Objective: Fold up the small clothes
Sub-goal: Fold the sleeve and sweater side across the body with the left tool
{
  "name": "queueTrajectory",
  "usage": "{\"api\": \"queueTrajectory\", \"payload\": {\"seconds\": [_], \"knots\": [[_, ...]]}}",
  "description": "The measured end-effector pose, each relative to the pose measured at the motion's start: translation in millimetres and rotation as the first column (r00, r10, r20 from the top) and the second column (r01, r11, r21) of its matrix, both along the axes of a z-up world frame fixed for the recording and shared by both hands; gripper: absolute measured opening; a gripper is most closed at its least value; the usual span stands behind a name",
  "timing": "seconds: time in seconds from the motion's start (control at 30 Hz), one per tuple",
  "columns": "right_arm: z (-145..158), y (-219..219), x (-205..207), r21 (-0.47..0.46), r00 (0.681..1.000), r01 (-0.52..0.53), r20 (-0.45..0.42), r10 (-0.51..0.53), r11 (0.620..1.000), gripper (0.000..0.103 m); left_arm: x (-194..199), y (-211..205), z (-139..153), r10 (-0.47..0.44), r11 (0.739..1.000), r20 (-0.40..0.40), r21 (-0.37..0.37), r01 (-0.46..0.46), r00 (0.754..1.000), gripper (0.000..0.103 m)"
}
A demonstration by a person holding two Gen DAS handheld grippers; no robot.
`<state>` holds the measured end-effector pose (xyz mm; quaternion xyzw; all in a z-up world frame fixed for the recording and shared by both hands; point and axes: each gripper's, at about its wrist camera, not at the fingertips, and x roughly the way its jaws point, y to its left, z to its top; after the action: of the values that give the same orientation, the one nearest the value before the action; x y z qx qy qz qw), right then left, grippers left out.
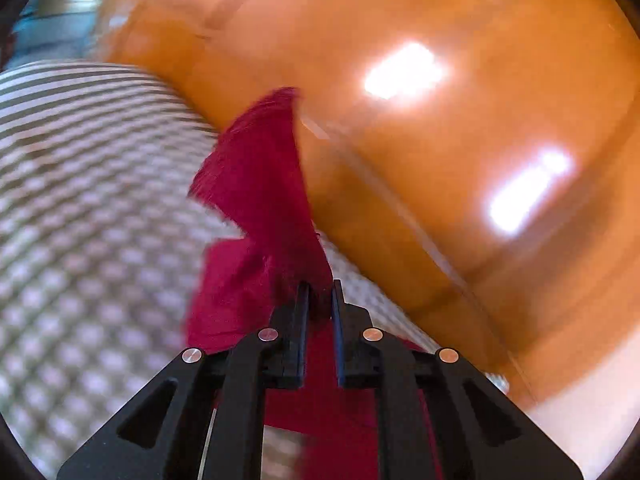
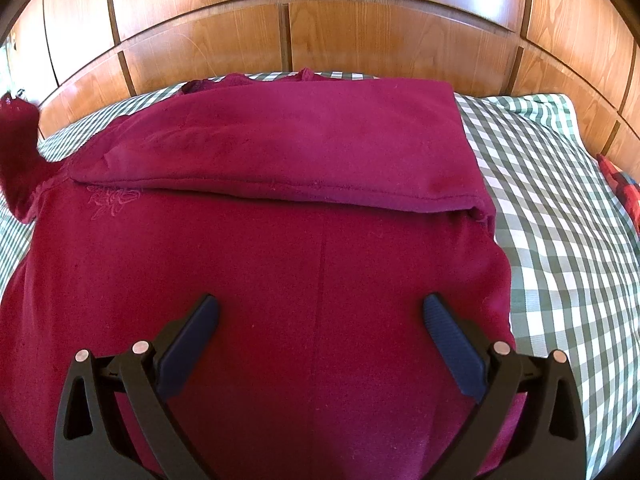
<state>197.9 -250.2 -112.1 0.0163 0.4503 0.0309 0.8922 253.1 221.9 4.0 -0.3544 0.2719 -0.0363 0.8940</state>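
A dark red garment [image 2: 280,264] lies spread across a bed covered with a green-and-white checked sheet [image 2: 560,216], right up against a glossy wooden panelled headboard [image 2: 320,32]. Its far portion is folded over toward the near side, the stitched hem running in a straight line across the middle of the cloth, and a faint embroidered motif shows just below that hem on the left. The right gripper [image 2: 320,312] hangs over the near half of the garment with its jaws spread wide, nothing between the blue pads [image 2: 452,344]. Off at the left edge of the bed, a loose end of the same red cloth is raised off the sheet; there the left gripper [image 1: 320,300] has its jaws pinched together on that end, the fabric bunched between them and trailing down to the sheet, which looks blurred in that view. At the far right of the bed, a scrap of red-and-dark plaid cloth [image 2: 620,188] peeks in by the headboard.
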Motion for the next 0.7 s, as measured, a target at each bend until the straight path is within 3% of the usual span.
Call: {"api": "queueTrajectory", "payload": {"seconds": [0.1,0.2,0.3,0.37,0.53,0.6,0.67,0.7], "knots": [[0,0,0,0.003,1.000,0.000,0.001,0.000,1.000,0.101,15,-71,6,-0.158,0.987,0.025,0.038,0.157,0.987,0.009],[0,-1,-1,0.009,1.000,0.000,0.003,0.000,1.000,0.101,29,-139,-10,-0.305,0.948,-0.028,0.085,0.307,0.952,0.010],[1,-3,-1,0.020,1.000,0.001,0.006,-0.001,1.000,0.101,35,-181,-38,-0.378,0.914,-0.130,0.105,0.392,0.917,0.030],[1,-3,-1,0.026,1.000,0.002,0.007,-0.002,1.000,0.101,28,-193,-53,-0.392,0.902,-0.168,0.122,0.414,0.904,0.040],[2,-5,0,0.035,1.000,0.002,0.002,-0.002,0.999,0.101,4,-187,-78,-0.376,0.880,-0.222,0.218,0.421,0.900,0.040],[10,-8,0,0.067,1.000,0.006,0.006,-0.007,0.998,0.090,-8,-177,-83,-0.343,0.886,-0.234,0.243,0.396,0.910,0.040],[24,-9,2,0.153,1.000,0.000,0.019,-0.003,0.988,0.069,-13,-162,-90,-0.300,0.899,-0.239,0.254,0.357,0.924,0.040],[31,-8,4,0.193,1.000,-0.011,0.027,0.006,0.981,0.067,-14,-156,-94,-0.286,0.905,-0.243,0.251,0.345,0.927,0.040]]}}
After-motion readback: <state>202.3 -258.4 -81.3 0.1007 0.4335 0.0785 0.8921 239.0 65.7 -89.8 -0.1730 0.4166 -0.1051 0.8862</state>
